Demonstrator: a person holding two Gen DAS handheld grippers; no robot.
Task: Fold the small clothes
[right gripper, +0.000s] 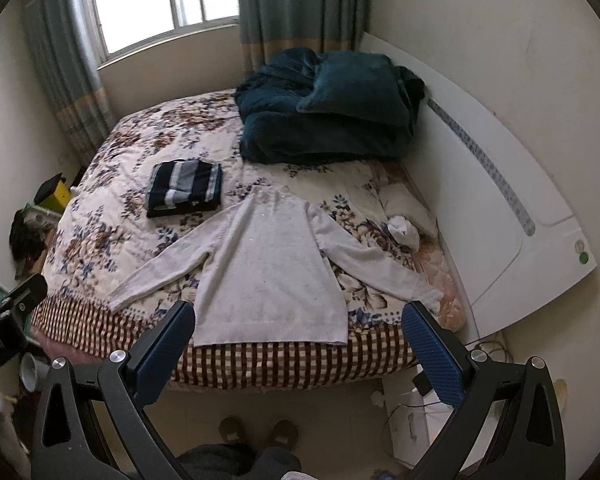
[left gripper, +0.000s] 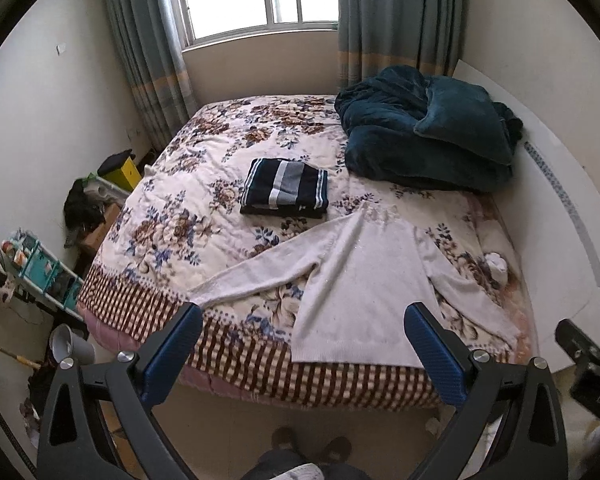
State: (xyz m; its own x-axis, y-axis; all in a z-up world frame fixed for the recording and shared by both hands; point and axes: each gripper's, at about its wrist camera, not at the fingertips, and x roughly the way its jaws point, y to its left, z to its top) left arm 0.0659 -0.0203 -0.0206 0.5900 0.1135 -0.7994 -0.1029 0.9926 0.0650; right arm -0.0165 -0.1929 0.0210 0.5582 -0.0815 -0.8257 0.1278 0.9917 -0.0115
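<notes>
A white long-sleeved sweater [left gripper: 364, 280] lies spread flat on the floral bedspread [left gripper: 188, 200], hem at the bed's near edge, sleeves angled out to both sides; it also shows in the right wrist view [right gripper: 268, 276]. A folded navy and grey striped garment [left gripper: 286, 186] sits behind it toward mid-bed, also seen in the right wrist view [right gripper: 186, 188]. My left gripper [left gripper: 304, 344] is open and empty, held above the near bed edge short of the hem. My right gripper [right gripper: 298, 340] is open and empty, also just short of the hem.
A dark teal blanket and pillow pile [left gripper: 424, 136] fills the far right of the bed. A small white bundle [right gripper: 402, 230] lies by the white headboard [right gripper: 500, 208]. Clutter and shelves [left gripper: 44, 268] stand left of the bed. The person's feet [right gripper: 256, 430] are on the floor below.
</notes>
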